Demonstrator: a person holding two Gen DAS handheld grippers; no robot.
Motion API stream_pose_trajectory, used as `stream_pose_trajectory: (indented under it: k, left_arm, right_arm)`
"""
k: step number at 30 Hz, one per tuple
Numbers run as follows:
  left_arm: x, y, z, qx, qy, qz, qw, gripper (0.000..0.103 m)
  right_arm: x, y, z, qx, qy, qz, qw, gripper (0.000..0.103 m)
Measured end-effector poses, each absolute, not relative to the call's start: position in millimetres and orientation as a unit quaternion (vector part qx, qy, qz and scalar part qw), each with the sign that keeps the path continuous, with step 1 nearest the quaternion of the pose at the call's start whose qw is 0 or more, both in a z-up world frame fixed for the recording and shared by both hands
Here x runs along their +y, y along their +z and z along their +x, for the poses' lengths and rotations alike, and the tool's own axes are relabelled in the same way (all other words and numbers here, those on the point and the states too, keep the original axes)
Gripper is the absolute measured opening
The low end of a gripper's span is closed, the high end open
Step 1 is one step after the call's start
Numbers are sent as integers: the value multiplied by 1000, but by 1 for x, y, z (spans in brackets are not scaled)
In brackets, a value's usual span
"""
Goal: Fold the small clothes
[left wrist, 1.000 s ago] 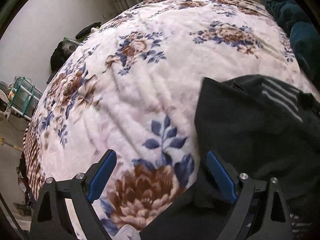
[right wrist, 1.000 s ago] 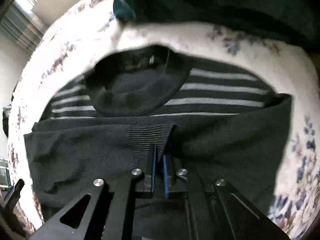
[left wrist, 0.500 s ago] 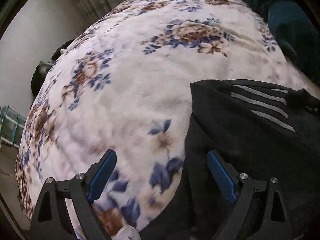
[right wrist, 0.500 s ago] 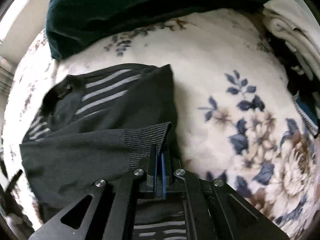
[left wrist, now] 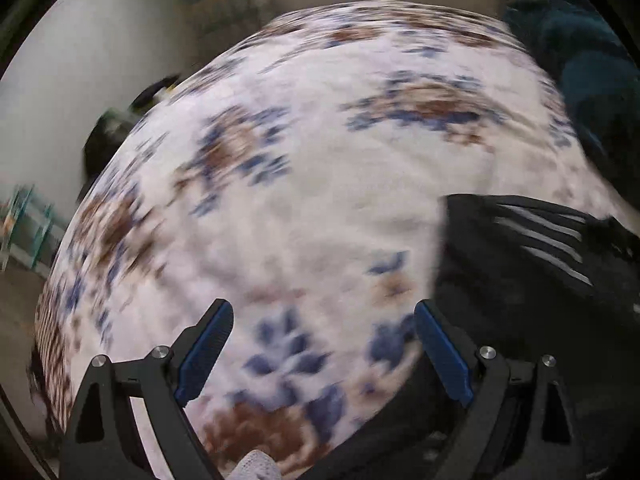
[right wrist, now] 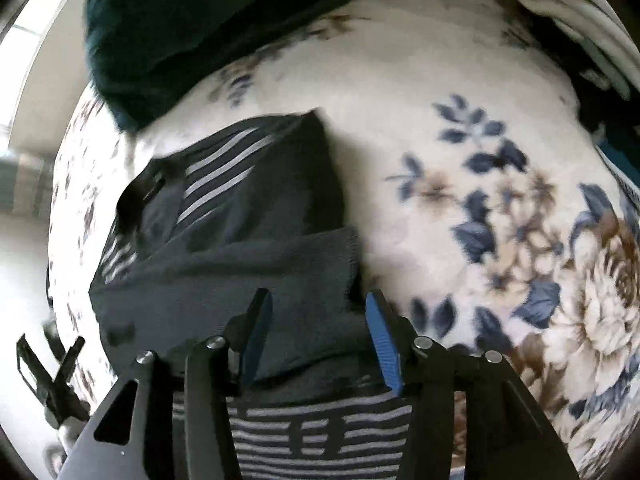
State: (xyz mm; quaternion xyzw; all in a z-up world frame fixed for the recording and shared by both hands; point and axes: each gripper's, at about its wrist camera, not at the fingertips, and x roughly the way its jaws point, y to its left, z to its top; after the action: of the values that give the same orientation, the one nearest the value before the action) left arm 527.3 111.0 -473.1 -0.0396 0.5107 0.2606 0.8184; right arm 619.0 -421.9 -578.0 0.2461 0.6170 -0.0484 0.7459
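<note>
on a bed spread with a white fleece blanket (left wrist: 320, 184) printed in blue and brown flowers, a dark grey sweater (right wrist: 240, 264) with pale stripes lies partly folded, its neckline toward the far left in the right wrist view and one sleeve laid across the body with the ribbed cuff (right wrist: 348, 256) at the sweater's right edge. a dark teal cover (right wrist: 192, 28) is bunched along the far side of the bed, just beyond the sweater's shoulder, and a heap of pale fabric (right wrist: 576, 12) sits at the upper right corner of that view. in the left wrist view, which is blurred, the same sweater (left wrist: 532, 280) fills the right side of the frame, its stripes showing near the top edge, and the teal cover (left wrist: 588, 76) appears at upper right.

the right gripper (right wrist: 318, 332) points steeply down over the folded sleeve, its blue-padded jaws opening; the sleeve cloth lies beneath and between them, near the cuff, with the pads apart from it. the left gripper (left wrist: 322, 344) hangs over the blanket just beside the sweater's left edge, jaws spread wide with nothing but floral fleece between them; its right finger (left wrist: 440, 352) sits at the sweater's border. in the right wrist view, the tips of the left gripper (right wrist: 48, 376) show at the lower left edge, off the sweater.
</note>
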Motion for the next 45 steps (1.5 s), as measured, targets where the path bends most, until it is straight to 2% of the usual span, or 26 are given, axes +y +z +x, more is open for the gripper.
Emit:
stream_pose_trajectory:
  k: [3,6,7,8,10,12,13,15,16,17,19,24,25,27,28,29,32,36,40,42,44,45]
  left_arm:
    - [128,-485,517,529,277,-67,800,93]
    - [127,-498,515,543,274,-65,791,93]
    - [124,-501,515,545,271,-58,791,93]
    - [121,-503,515,547,267,-49,792,93]
    - [114,-506,514,547,257,-40,795,93]
    - [109,-507,513,546,253,-31,798,93]
    - [108,-507,512,545,254,-27,799,93]
    - [109,-509,510,544,255,-27,799,93]
    - [110,-510,509,543,257,-27,799,93]
    - [110,-511,508,544,258,-27,798,93]
    - [113,-514,507,547,262,-29,795,93]
    - [122,-516,505,547,272,-37,791,93]
    - [122,-517,505,547,272,-39,791,93]
    - [122,-518,505,548,268,-42,791,93]
    - [121,-519,506,549,267,-42,791,93]
    - [121,-521,506,550,264,-42,791,93]
    - [120,-522,508,551,259,-43,792,93]
    - [117,-523,509,552,249,-42,795,93]
    - [110,-523,510,554,236,-33,798,93]
    - [107,-521,512,556,227,-35,799,93]
    - [104,-517,514,552,220,-34,803,93]
    - [103,-515,516,550,216,-36,806,93]
  right_arm:
    - [-410,-586,632,620,-76,209,752,58]
    - [-402,-617,647,652,-88,189,729,58]
    - [-399,-621,648,655,-95,172,730,47]
    - [-395,-621,648,656,-114,139,733,26]
    - [-395,-615,647,656,-145,105,733,23]
    - [-397,-596,644,645,-155,124,738,23]
    - [-395,-585,643,637,-138,146,745,24]
    - [-377,-564,647,619,-85,176,760,37]
    - [-361,-558,653,614,-51,177,767,58]
    - [-341,-556,662,614,-8,173,770,68]
    - [-293,-567,690,635,63,141,757,68]
    - [-191,-610,748,663,129,-37,736,68]
    - [-181,-615,752,665,145,-51,731,65]
    - [-160,-621,751,657,164,-102,728,42]
    - [-154,-622,748,652,165,-123,730,15]
    - [-151,-624,745,647,160,-139,732,6]
    - [-154,-617,740,625,138,-143,755,2]
    - [-175,-605,746,601,78,-143,783,2]
    - [-187,-614,758,626,54,-127,768,2]
    - [-190,-617,766,655,49,-107,747,11]
    - [-201,-602,760,664,49,-57,744,37]
    - [-213,-589,752,662,56,-9,748,43]
